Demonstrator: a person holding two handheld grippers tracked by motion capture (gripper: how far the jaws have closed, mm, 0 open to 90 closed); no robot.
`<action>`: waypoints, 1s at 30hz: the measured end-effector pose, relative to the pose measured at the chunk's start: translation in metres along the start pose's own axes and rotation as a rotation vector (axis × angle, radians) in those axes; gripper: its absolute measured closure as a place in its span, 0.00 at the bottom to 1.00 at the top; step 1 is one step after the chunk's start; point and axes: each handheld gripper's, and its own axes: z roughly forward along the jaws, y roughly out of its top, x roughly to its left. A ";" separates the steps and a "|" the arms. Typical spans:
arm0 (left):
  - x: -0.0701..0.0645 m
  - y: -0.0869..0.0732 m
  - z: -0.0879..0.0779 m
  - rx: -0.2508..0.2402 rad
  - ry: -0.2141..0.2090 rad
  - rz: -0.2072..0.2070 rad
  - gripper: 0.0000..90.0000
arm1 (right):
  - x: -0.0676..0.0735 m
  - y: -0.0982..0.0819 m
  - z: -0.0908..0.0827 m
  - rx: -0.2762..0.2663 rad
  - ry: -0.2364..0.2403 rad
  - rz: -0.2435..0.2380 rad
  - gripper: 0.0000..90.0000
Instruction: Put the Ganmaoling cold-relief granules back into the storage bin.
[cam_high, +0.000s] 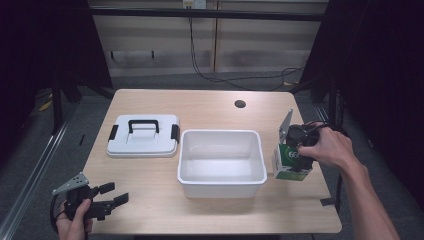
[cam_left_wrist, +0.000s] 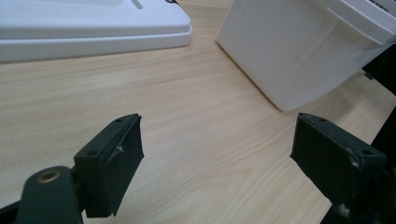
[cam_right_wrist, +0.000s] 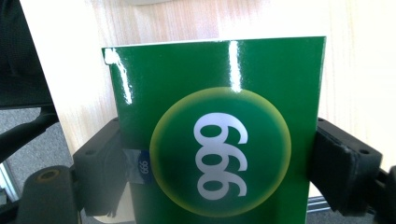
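Step in hand, by my read: packing the green box into the open bin, w/ the grasp made and the lift about to start. Going L to R: the left gripper (cam_high: 111, 195) sits idle at the bench's (cam_high: 150, 210) front-left corner, low over the wood, jaws spread wide w/ nothing between them; in the left gripper view its pads (cam_left_wrist: 122, 161) look like matte black rubber, a bit scuffed at the edges, over pale wood-grain laminate. Behind it, near the left edge, lies the lid (cam_high: 143, 135): flat white plastic, rounded corners, black carry handle on top, black latch at each short end. Mid-bench is the white storage bin (cam_high: 221, 162), rectangular, smooth glossy plastic w/ a rolled rim, walls tapering down, nothing inside; it sits just beside the lid, apart from it. At the right edge, just beside the bin's right wall, the green box (cam_high: 289, 161) stands upright on the bench, glossy printed card, green w/ a yellow-ringed disc and white "999", white side panel. The right gripper (cam_high: 298, 152) is clamped on it across its width, coming from the top; in the right gripper view both pads (cam_right_wrist: 338, 163) press the box's (cam_right_wrist: 219, 140) side edges. Next move prob needs: lift straight up till clear of the bin rim, carry left over the opening, lower, then release. Card is slick and thin-walled, so firm but not crushing squeeze; left one could steady the bin if it slides.
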 end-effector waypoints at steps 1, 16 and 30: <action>0.000 0.000 0.000 -0.001 -0.001 0.001 0.18 | 0.000 0.000 -0.003 -0.005 -0.006 0.000 0.18; 0.000 0.000 0.000 0.002 0.000 0.002 0.18 | 0.002 -0.001 -0.031 -0.019 -0.035 0.011 0.17; 0.000 0.000 0.001 0.002 -0.001 0.003 0.18 | 0.006 -0.001 -0.055 -0.020 -0.057 0.027 0.17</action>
